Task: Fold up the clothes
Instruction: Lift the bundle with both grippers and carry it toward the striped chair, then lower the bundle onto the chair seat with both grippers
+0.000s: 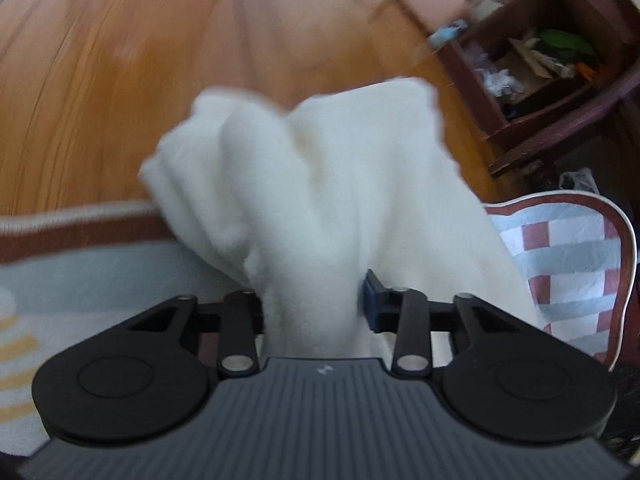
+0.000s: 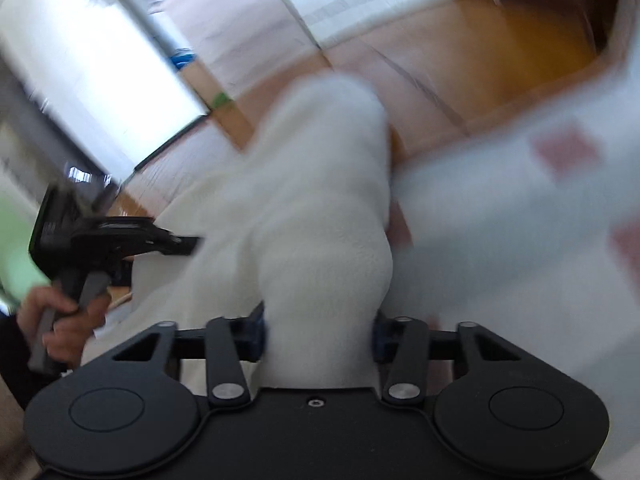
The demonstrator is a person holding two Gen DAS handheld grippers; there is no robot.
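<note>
Both hand-held grippers, left (image 1: pixel 314 312) and right (image 2: pixel 320 332), are clamping bunches of the soft, light, floppy fleece (image 1: pixel 320 184), drooping toward 12 o'clock; edges look the likelier hold.

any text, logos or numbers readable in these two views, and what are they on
No readable words or numbers in either view.
Left gripper, shut on the white fleece garment: its grey ribbed body carries a small pale emblem, a mark rather than letters, too small to read.
Right gripper, shut on the same garment: no marking visible.
Clutter on the dark wooden shelf: too blurred to show any label.
</note>
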